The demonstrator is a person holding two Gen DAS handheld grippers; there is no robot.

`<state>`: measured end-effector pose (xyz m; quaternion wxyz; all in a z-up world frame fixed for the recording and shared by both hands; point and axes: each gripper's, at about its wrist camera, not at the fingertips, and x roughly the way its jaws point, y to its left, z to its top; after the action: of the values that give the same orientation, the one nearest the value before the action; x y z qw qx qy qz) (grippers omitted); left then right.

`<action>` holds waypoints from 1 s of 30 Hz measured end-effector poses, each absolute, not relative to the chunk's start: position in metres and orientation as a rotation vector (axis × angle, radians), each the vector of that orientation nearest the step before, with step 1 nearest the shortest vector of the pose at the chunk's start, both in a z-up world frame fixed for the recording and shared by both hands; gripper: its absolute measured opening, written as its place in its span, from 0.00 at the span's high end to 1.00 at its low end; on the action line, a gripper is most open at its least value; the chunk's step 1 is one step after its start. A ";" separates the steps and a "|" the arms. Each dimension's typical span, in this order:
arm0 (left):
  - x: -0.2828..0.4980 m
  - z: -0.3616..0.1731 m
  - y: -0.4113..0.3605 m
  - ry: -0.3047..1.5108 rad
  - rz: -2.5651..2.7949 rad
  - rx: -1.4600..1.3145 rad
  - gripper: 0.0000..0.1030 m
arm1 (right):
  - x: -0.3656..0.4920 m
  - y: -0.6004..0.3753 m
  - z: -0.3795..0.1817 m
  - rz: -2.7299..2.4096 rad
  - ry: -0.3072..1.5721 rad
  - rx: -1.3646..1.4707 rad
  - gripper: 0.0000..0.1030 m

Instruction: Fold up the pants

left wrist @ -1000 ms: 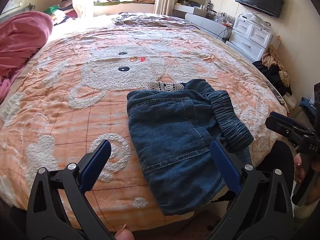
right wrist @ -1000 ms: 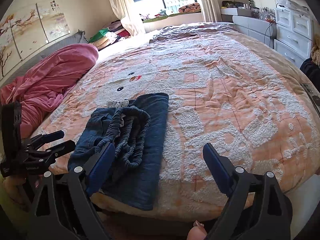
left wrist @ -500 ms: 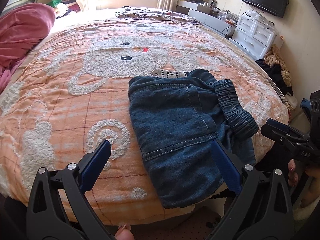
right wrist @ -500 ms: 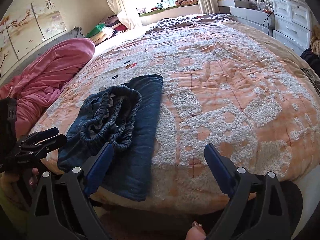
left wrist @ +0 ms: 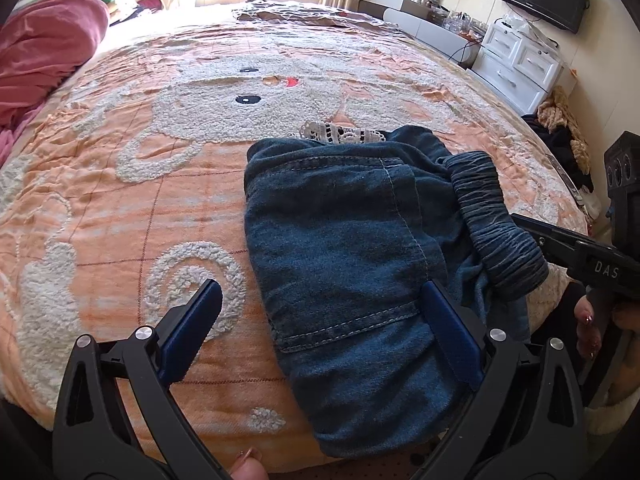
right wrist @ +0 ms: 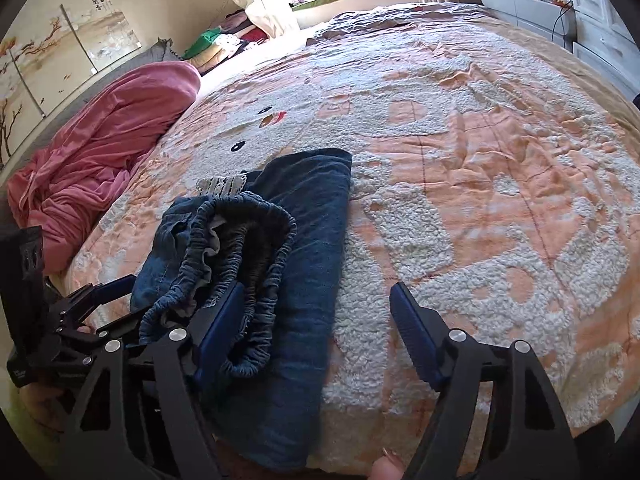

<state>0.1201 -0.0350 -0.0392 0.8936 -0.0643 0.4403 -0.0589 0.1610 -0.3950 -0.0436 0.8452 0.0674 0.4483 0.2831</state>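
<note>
Most of the bedspread (right wrist: pixel 500 168) is sitting wide open to the right of and beyond the jeans (left wrist: pixel 340 248), so a gripper could be sweeping across there with nothing in the way, while the pink blanket (right wrist: pixel 104 152) is piling up along the far left edge, well apart from the jeans. Right at the near edge it's getting tight: the left gripper (left wrist: pixel 320 316) is standing open over the jeans' left side and the bare spread beside them. The right gripper (right wrist: pixel 316 316), jaws closing, is straddling the jeans' right edge, its left finger just beside the bunched waistband (right wrist: pixel 240 264), and the two grippers are crowding each other around that near corner.
</note>
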 end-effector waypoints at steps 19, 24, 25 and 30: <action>0.129 -0.048 -0.045 0.936 -0.156 -0.150 0.09 | 0.186 -0.382 -0.060 0.717 1.010 0.188 0.49; 0.131 -0.049 -0.046 0.932 -0.157 -0.162 0.09 | 0.195 -0.378 -0.065 0.749 1.016 0.212 0.49; 0.131 -0.049 -0.046 0.930 -0.158 -0.165 0.09 | 0.193 -0.378 -0.065 0.751 1.006 0.212 0.50; 0.130 -0.049 -0.051 0.916 -0.162 -0.179 0.14 | 0.184 -0.381 -0.067 0.780 0.975 0.239 0.65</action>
<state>0.1298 -0.0507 -0.0486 0.8899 -0.0860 0.4413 -0.0778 0.1838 -0.3815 -0.0670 0.8047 0.1115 0.4553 0.3642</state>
